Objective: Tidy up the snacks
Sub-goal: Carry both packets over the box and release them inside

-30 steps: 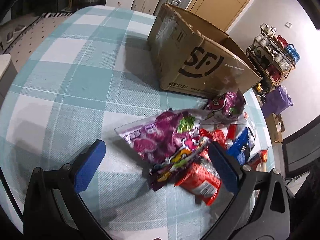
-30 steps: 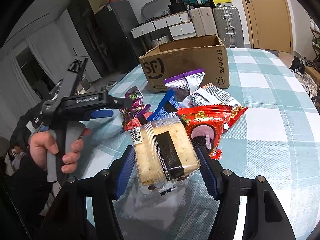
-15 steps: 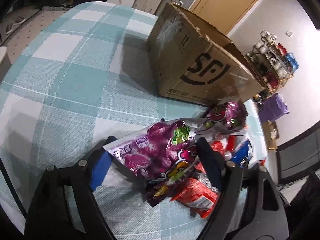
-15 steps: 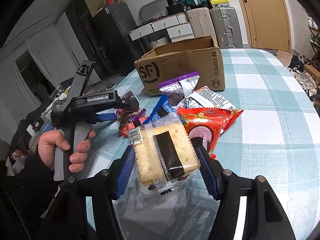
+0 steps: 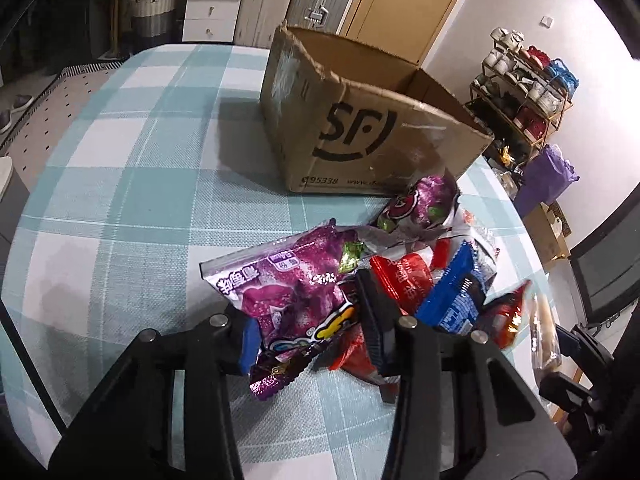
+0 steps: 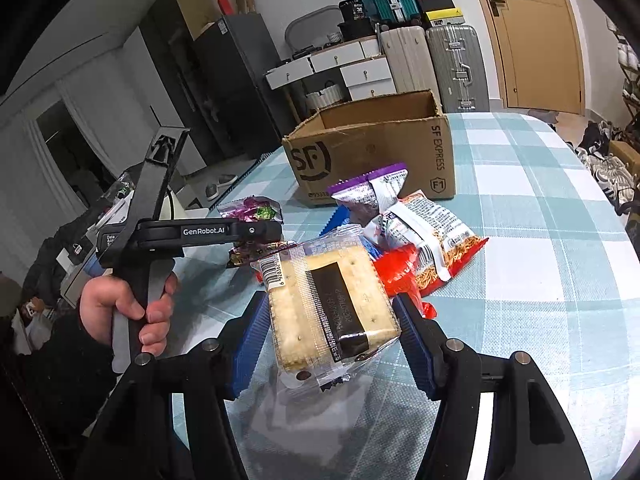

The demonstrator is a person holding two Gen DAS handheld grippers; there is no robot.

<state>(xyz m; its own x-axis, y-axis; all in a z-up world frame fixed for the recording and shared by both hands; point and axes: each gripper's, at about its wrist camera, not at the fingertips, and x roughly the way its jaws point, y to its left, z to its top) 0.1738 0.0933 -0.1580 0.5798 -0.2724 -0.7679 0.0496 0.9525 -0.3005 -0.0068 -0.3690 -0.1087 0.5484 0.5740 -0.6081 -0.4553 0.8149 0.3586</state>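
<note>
Gripping both packs at once looks risky tbh; the purple snack bag (image 5: 288, 284) is pinched by the left gripper (image 5: 308, 336) at 6 o'clock, the cracker pack (image 6: 332, 304) is clamped in the right gripper (image 6: 332, 332); slippery foil could be dropped before the cardboard box (image 5: 360, 128) at 12 o'clock is reached; box contents can't be seen.

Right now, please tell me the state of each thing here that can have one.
Left gripper: shut on the purple snack bag.
Right gripper: shut on the cracker pack, held above the table.
Cardboard box: open on top, upright.
Door: closed.
</note>
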